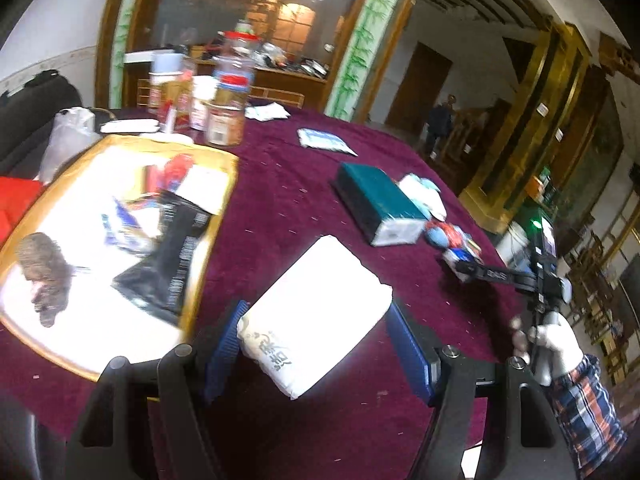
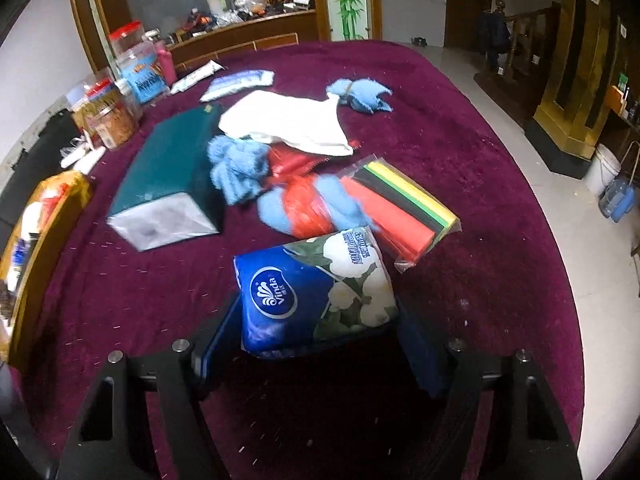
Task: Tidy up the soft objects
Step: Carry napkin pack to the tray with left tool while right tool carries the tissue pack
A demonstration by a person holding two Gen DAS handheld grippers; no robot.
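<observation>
left view white tissue pack (image 1: 316,316), right view Vinda pack (image 2: 316,292)

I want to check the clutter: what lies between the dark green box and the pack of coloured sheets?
In the right wrist view, blue fluffy cloths and a red item lie between the green box and the coloured sheets pack.

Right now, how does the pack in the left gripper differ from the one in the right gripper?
The white tissue pack is plain with grey lettering; the blue Vinda pack has white flowers. The white one is held above the table; the blue one looks low over the cloth. Both are soft packs between blue pads.
</observation>
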